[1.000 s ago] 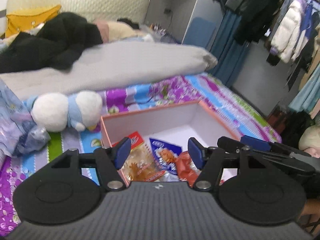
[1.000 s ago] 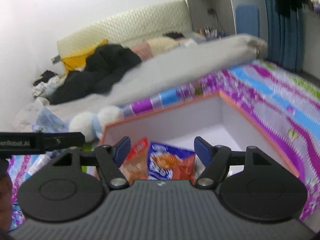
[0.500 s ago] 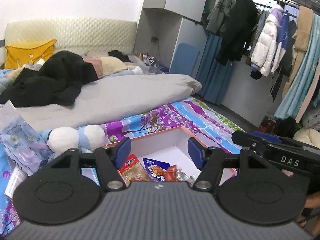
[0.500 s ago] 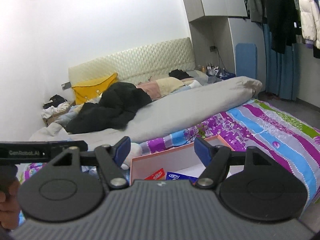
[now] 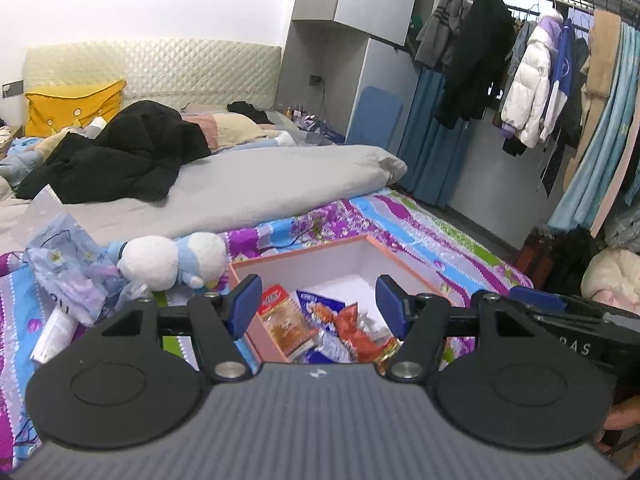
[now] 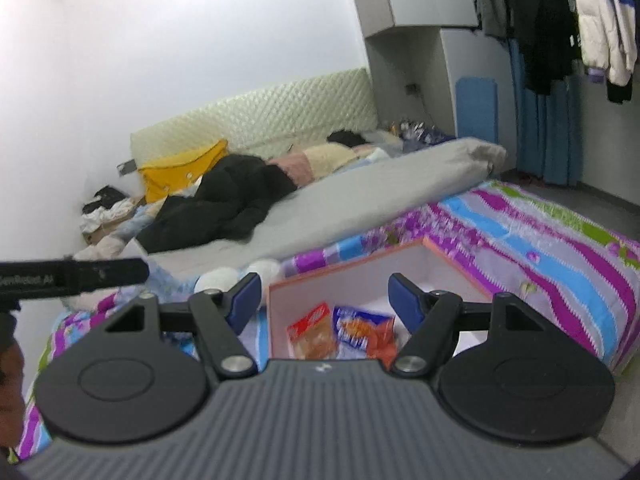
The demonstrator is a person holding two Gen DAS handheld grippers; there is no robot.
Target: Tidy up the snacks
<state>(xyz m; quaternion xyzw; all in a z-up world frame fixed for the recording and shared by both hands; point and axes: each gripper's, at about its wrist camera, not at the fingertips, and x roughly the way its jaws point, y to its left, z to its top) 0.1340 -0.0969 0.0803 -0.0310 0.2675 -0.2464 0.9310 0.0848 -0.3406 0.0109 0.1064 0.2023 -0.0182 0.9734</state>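
Left wrist view: bright snack packets [image 5: 320, 328] heaped in pink-rimmed box [image 5: 412, 268].

Even indoor light is filling both fisheye views; edges are bowing, and the right wrist view is blurring slightly.

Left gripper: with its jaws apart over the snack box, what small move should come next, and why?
Probably lower the left gripper toward the box. Its jaws stand open with nothing between them, and the snack packets lie heaped against the near wall, the far floor bare. The right gripper is open and empty too.
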